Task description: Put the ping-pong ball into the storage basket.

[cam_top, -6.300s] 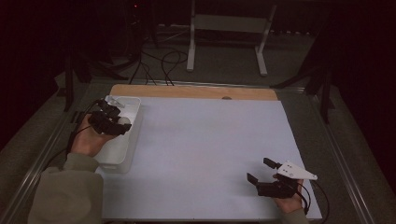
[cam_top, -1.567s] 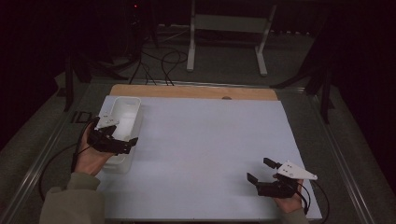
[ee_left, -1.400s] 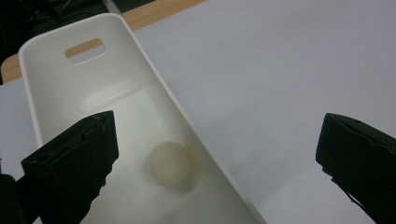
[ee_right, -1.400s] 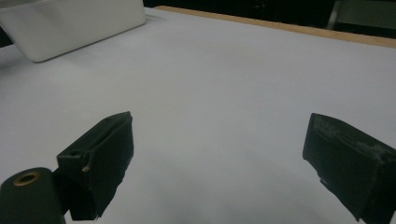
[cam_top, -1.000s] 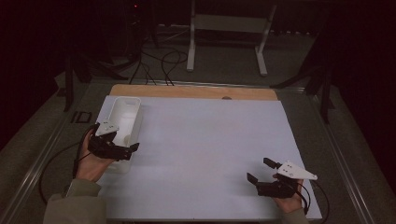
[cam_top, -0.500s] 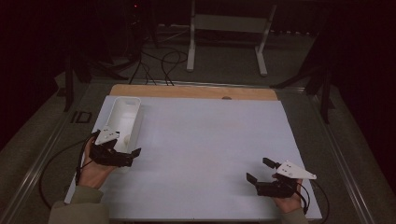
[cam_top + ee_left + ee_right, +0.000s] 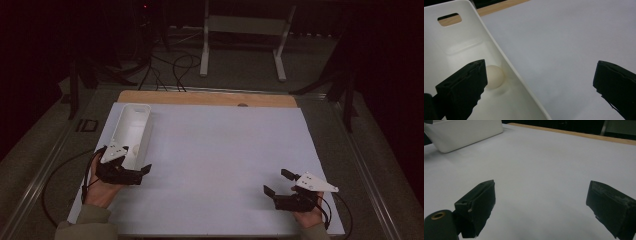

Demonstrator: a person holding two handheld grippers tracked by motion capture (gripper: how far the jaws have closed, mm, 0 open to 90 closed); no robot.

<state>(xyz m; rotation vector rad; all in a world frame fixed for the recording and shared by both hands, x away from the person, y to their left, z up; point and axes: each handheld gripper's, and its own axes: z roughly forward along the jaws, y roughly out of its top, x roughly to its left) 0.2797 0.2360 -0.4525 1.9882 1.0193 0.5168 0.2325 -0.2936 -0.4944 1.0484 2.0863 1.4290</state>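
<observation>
Pale ball [image 7: 494,76] inside white bin [image 7: 459,47]

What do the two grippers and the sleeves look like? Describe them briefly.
Both the left gripper and the right gripper are black with two blocky black jaws. Each carries a pale three-cornered plate on top and trails a dark cable. The left sleeve looks olive-grey.

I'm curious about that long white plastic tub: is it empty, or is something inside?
Not empty. The long white plastic tub holds one small cream ball resting on its floor, seen past the open left gripper.
</observation>
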